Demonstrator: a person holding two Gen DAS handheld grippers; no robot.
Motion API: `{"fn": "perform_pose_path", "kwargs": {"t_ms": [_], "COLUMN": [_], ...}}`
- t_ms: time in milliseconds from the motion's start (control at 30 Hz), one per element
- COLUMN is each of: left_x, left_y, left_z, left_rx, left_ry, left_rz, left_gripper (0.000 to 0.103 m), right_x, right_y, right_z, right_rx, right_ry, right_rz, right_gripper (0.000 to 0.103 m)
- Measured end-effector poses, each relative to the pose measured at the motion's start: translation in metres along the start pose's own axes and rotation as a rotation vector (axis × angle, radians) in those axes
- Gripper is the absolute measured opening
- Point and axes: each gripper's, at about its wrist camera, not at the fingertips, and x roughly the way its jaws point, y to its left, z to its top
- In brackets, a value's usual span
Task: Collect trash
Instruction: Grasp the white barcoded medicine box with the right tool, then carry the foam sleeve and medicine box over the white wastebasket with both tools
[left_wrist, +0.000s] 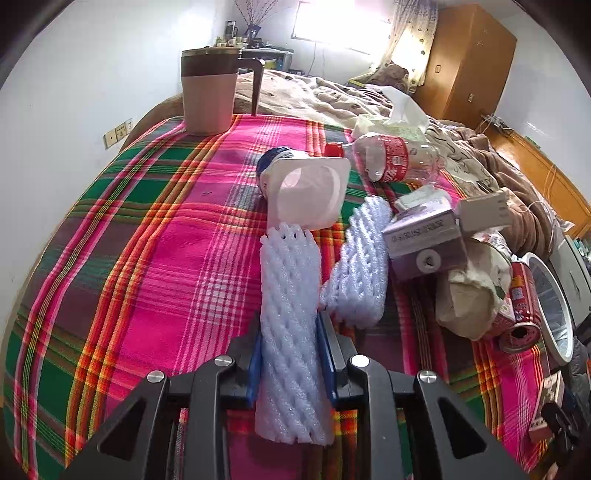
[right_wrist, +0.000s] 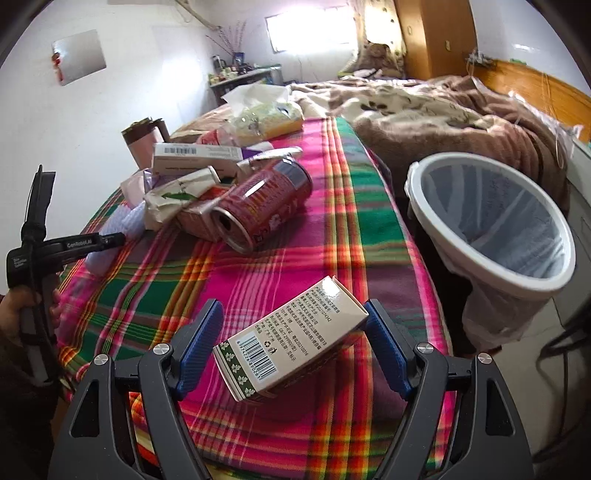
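Note:
My left gripper (left_wrist: 290, 347) is shut on a white foam net sleeve (left_wrist: 290, 306) over the plaid cloth. A second foam sleeve (left_wrist: 360, 266) lies just right of it, a white plastic cup (left_wrist: 310, 192) beyond. My right gripper (right_wrist: 293, 338) is open, its blue pads on either side of a small cream carton (right_wrist: 291, 336) lying on the cloth; the pads look close to it but not clamped. A white bin (right_wrist: 491, 225) with a liner stands at the table's right edge. A red can (right_wrist: 264, 203), crumpled paper (right_wrist: 177, 199) and boxes (right_wrist: 195, 157) lie in a pile.
A brown mug (left_wrist: 210, 92) stands at the far left of the table. A plastic bottle (left_wrist: 391, 157) and tissue pack (right_wrist: 266, 118) lie at the far side. A bed with brown blankets (right_wrist: 443, 110) lies behind. The left gripper shows in the right wrist view (right_wrist: 107, 240).

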Motion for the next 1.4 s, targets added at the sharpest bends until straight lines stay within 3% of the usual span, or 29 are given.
{"fn": "perform_pose_path", "kwargs": {"t_ms": [167,267,400,467,533,633,767,800,900,967,1000,1400], "left_x": [-0.008,-0.013,-0.019,-0.023,-0.025,-0.028,-0.032,-0.034,-0.038,-0.041,-0.042,-0.081], "left_y": [-0.001,-0.002,-0.013,-0.016,-0.018,-0.021,-0.028,-0.030,-0.030,-0.030,-0.030,-0.049], "left_z": [-0.013,-0.021,-0.032,-0.036,-0.039,-0.045,-0.051,-0.052,-0.054,-0.055,-0.055,-0.053], "left_rx": [-0.024,-0.039,-0.014,-0.011,-0.017,-0.021,-0.015,-0.012,-0.023,-0.031,-0.034,-0.009], "left_ry": [0.001,-0.001,-0.003,-0.006,-0.007,-0.017,-0.033,-0.036,-0.040,-0.048,-0.052,-0.134], "left_rz": [-0.027,-0.050,-0.058,-0.064,-0.069,-0.062,-0.054,-0.053,-0.059,-0.060,-0.061,-0.078], "left_gripper": [0.027,0.027,0.027,0.027,0.027,0.027,0.027,0.027,0.027,0.027,0.027,0.027], "right_x": [-0.006,-0.008,-0.006,-0.008,-0.012,-0.004,0.006,0.005,0.003,0.002,0.001,-0.015], "right_y": [0.001,0.002,0.002,-0.001,-0.004,-0.004,-0.001,-0.002,-0.005,-0.009,-0.011,-0.021], "right_z": [0.011,0.012,0.013,0.012,0.007,-0.002,-0.002,-0.003,-0.005,-0.006,-0.006,0.007], "right_rx": [-0.026,-0.043,-0.058,-0.043,-0.007,0.035,0.039,0.046,0.052,0.064,0.069,0.068], "right_ry": [-0.057,-0.074,-0.066,-0.059,-0.043,0.027,0.053,0.050,0.047,0.048,0.047,-0.056], "right_rz": [0.044,0.079,0.049,0.055,-0.011,0.013,-0.023,-0.018,-0.052,-0.063,-0.061,0.017], "right_gripper": [0.079,0.085,0.085,0.085,0.085,0.085,0.084,0.079,0.050,0.042,0.032,0.032]}}
